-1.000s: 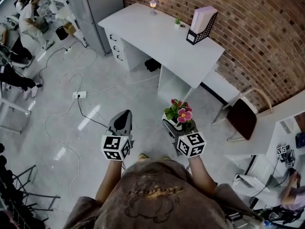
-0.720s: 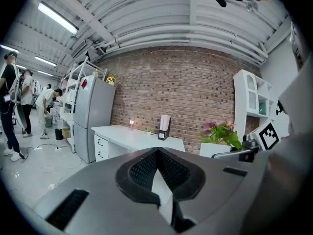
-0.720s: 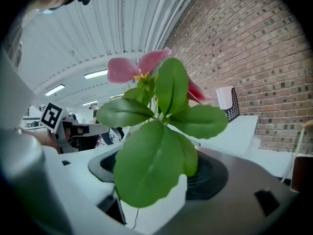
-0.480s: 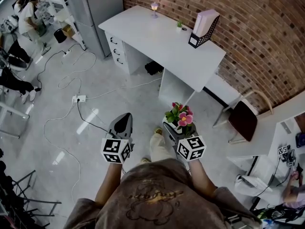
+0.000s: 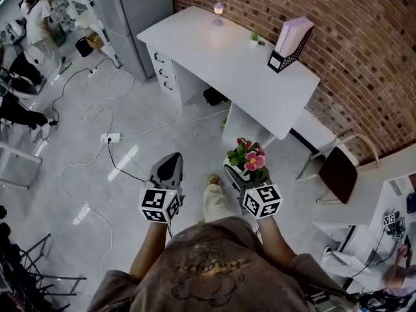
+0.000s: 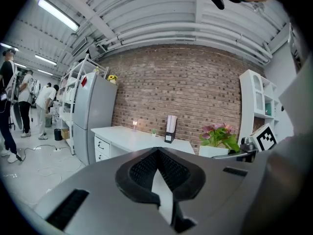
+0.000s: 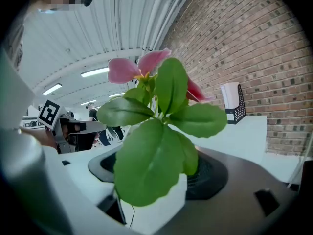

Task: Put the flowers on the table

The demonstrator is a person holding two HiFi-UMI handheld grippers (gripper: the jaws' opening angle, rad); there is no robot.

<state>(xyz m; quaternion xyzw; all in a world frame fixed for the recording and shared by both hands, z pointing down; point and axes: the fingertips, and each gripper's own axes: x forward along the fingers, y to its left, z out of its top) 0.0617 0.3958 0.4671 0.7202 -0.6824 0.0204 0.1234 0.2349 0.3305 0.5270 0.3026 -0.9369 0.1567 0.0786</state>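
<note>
Clamping a white square pot (image 7: 161, 204) by its sides, the right gripper (image 5: 238, 171) has its jaws spread wide against it. The pot holds the flowers (image 5: 249, 156), pink blooms over broad green leaves, up in the air above the floor and well short of the white worktop (image 5: 214, 51). The left gripper (image 5: 168, 166) has its jaws together on nothing. On the worktop, a black file holder (image 5: 285, 49) contains pale folders.

The flowers (image 5: 249, 157) sit in the right claw (image 5: 241, 172), table (image 5: 208, 44) ahead
</note>
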